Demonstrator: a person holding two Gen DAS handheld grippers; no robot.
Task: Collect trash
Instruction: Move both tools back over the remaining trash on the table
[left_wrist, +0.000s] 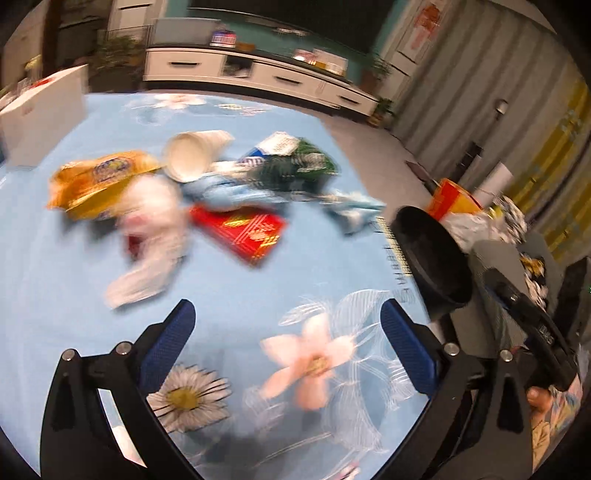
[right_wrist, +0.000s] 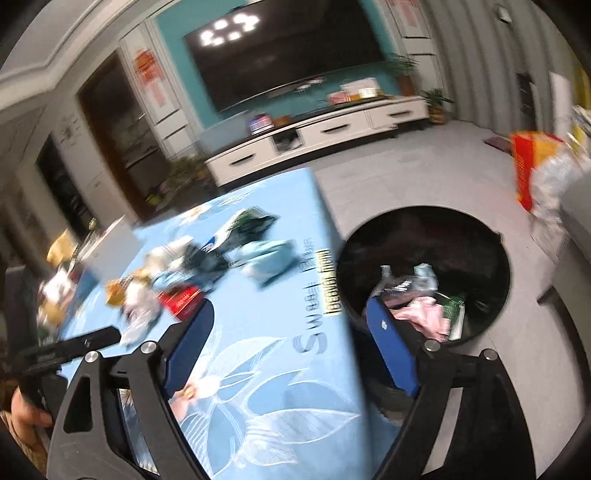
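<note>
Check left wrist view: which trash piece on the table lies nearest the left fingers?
The crumpled white wrapper, just beyond the left-hand blue pad; the red packet and yellow bag lie farther off.

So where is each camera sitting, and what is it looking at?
Left wrist: on the left tool, looking down over the flowered blue tablecloth at the trash pile: white paper cup, red packet. Its open blue fingers show, plus the other hand's tool at right.
Right wrist: on the right tool, over the table edge, facing the black trash bin on the floor. Its open fingers and a hand show.
Both views share: tablecloth, trash pile, bin, TV cabinet.
</note>
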